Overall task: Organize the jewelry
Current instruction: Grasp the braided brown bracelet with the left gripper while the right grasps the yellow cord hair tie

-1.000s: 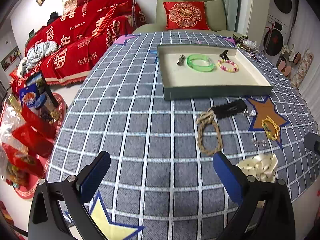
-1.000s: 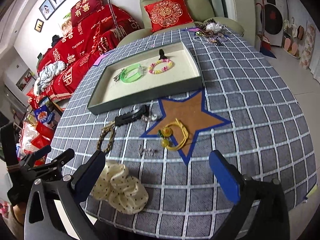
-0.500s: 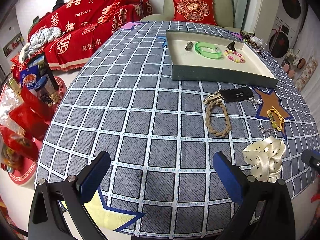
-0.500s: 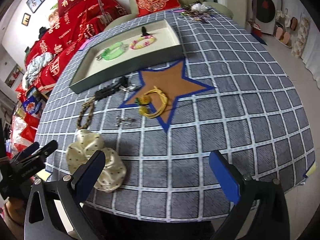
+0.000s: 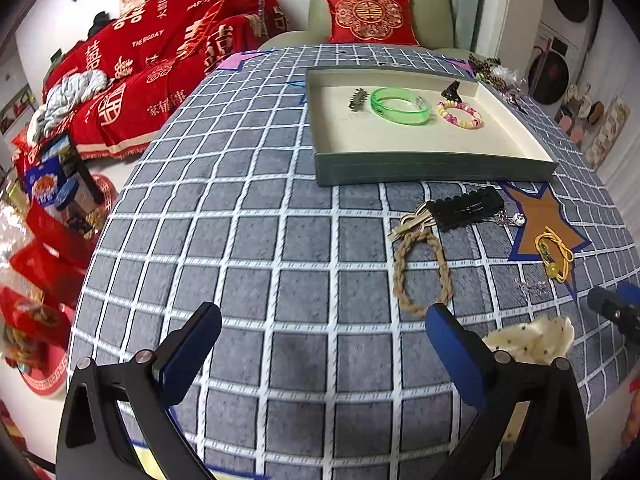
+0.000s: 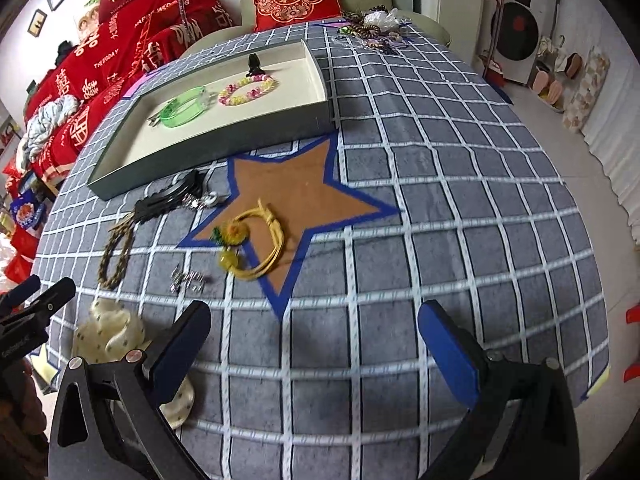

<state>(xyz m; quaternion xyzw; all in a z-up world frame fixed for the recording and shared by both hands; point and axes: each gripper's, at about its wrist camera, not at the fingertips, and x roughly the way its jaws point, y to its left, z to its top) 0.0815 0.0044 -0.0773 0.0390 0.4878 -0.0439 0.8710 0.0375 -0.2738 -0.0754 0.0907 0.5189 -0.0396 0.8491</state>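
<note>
Both tools (image 5: 323,344) (image 6: 314,342) agape, empty.

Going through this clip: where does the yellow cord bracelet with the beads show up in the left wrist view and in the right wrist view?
Left wrist: the yellow cord bracelet lies far right at mid-height, on the brown star patch.
Right wrist: the bracelet lies left of centre, on the star's lower left part.
Shared landmark: the brown star patch, just in front of the tray's corner in both views.
</note>
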